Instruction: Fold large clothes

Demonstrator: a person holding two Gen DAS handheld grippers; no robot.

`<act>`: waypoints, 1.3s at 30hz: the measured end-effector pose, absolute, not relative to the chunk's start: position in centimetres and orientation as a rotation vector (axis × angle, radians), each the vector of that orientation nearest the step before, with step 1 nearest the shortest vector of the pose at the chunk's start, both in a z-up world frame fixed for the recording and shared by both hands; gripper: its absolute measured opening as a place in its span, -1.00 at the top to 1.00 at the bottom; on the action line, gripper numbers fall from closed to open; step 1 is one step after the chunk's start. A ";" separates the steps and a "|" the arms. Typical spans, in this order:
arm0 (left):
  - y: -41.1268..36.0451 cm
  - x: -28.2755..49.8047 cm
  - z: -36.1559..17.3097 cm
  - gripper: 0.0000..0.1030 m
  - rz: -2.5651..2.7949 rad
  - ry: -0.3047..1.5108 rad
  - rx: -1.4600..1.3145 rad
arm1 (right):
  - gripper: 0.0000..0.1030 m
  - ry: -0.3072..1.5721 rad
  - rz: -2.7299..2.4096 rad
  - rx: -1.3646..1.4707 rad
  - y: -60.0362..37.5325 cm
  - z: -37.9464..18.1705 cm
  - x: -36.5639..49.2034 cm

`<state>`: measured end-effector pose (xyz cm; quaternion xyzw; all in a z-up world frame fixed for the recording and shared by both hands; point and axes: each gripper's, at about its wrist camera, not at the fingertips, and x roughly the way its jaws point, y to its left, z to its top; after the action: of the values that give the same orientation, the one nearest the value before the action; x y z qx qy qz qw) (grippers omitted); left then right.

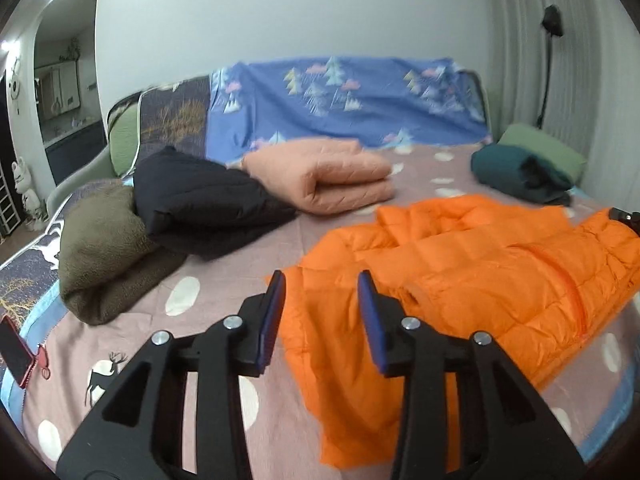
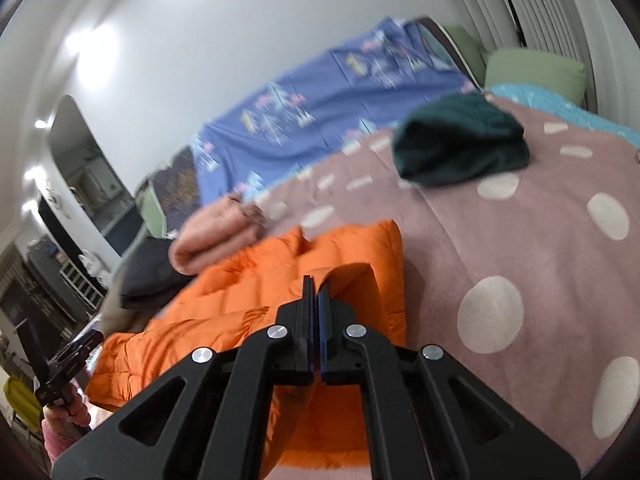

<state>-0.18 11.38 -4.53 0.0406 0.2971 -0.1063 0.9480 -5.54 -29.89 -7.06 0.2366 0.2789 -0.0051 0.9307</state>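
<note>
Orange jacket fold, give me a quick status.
Left tool open, nothing gripped. Right tool shut, no fabric seen pinched. Orange jacket flat, partly folded on bed. Folded piles behind, nothing blocking.

The bed [image 1: 224,288] carries a dotted pink blanket; on it lie an orange puffer jacket [image 1: 472,280] near right, and 5 folded garments farther back.

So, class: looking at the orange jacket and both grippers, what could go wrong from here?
1. The left gripper is open with no fabric pinched, so that side of the jacket may sag or unfold.
2. The right gripper looks shut on one jacket edge; pulling alone could skew the fold.
</note>
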 end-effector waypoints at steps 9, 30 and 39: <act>11.7 0.9 -4.9 0.12 -0.232 0.591 0.020 | 0.89 0.618 -0.055 0.429 -29.9 -8.2 -3.7; -0.9 -6.4 -11.6 0.55 -0.794 0.811 0.462 | 0.88 0.629 -0.122 0.323 -28.3 -7.9 -3.7; 0.3 -2.7 -5.3 0.54 -0.671 0.607 0.354 | 0.40 0.518 -0.124 0.297 -28.7 -5.2 -5.4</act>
<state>-2.71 0.34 -5.29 0.1703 0.2919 -0.3223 0.8843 -5.42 -28.73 -5.18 0.1464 0.2551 -0.0611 0.9538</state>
